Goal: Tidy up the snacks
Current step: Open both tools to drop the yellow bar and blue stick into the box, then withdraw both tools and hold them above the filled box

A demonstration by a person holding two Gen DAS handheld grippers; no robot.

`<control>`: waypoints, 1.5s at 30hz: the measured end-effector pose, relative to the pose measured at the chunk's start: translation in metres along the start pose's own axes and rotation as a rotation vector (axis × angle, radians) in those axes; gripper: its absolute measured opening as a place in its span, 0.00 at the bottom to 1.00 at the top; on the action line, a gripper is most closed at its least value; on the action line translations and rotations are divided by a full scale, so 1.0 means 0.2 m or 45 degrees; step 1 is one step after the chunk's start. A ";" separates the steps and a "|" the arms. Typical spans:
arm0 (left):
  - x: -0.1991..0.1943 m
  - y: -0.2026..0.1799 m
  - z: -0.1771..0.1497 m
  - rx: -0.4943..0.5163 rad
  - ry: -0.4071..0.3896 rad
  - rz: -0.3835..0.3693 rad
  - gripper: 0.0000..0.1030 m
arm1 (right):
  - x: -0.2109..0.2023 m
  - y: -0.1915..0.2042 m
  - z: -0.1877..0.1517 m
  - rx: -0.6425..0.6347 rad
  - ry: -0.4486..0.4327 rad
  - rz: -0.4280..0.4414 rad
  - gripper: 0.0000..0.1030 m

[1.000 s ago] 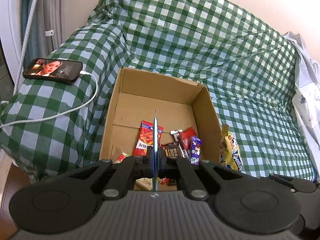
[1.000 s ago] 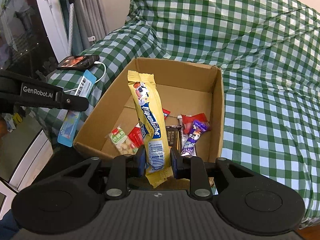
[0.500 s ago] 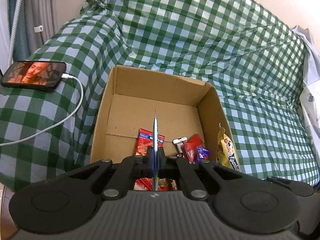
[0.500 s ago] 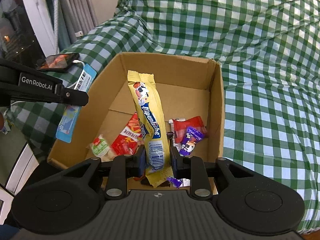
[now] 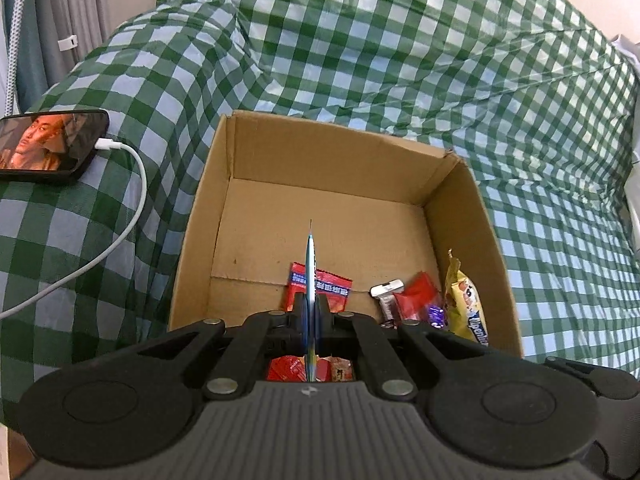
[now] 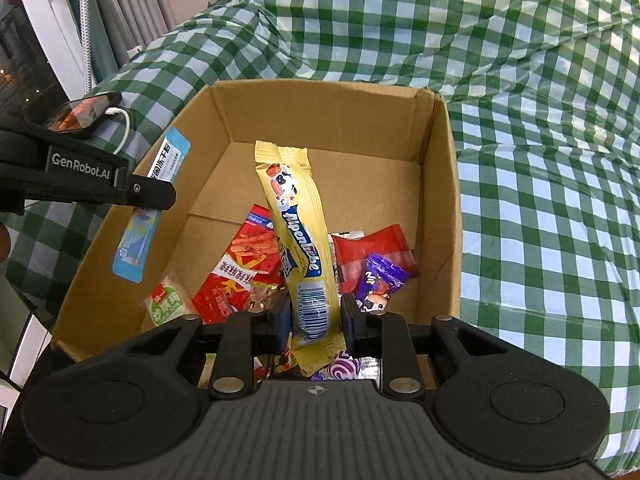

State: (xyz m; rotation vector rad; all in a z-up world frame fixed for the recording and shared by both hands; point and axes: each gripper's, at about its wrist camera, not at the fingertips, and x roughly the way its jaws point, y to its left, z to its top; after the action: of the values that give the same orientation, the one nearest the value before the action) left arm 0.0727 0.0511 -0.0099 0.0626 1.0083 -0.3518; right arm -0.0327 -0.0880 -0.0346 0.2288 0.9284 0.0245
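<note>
An open cardboard box sits on a green checked cover, with several snack packets on its floor: red packets, a purple one, a green-white one. My left gripper is shut on a thin blue flat packet, seen edge-on over the box's near part. In the right wrist view that blue packet hangs at the box's left wall under the left gripper's fingers. My right gripper is shut on a long yellow Alpenliebe packet, held over the box's middle.
A phone with a lit screen lies on the covered armrest at the left, with a white charging cable trailing off it. Curtains hang at the far left. Checked cover spreads out right of the box.
Both grippers have moved forward and down toward the box, which now looks larger. The yellow packet and the blue packet have come with them, now over the box's inside.
</note>
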 end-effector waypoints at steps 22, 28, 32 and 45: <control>-0.27 0.06 -0.20 0.031 0.045 0.185 1.00 | -0.27 0.05 -0.21 0.124 -0.039 -0.053 0.87; -0.46 0.04 -0.35 0.063 0.003 0.193 1.00 | -0.42 0.17 -0.32 0.066 -0.100 -0.056 0.89; -0.55 0.02 -0.42 0.091 -0.037 0.191 1.00 | -0.52 0.21 -0.38 0.036 -0.158 -0.075 0.91; -0.74 -0.04 -0.63 0.182 -0.147 0.287 1.00 | -0.72 0.26 -0.52 -0.013 -0.260 -0.109 0.92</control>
State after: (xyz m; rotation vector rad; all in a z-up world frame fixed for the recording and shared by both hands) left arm -0.1049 0.1084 0.0476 0.2804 0.8507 -0.2178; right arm -0.1976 -0.0363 0.0303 0.1783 0.7339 -0.0717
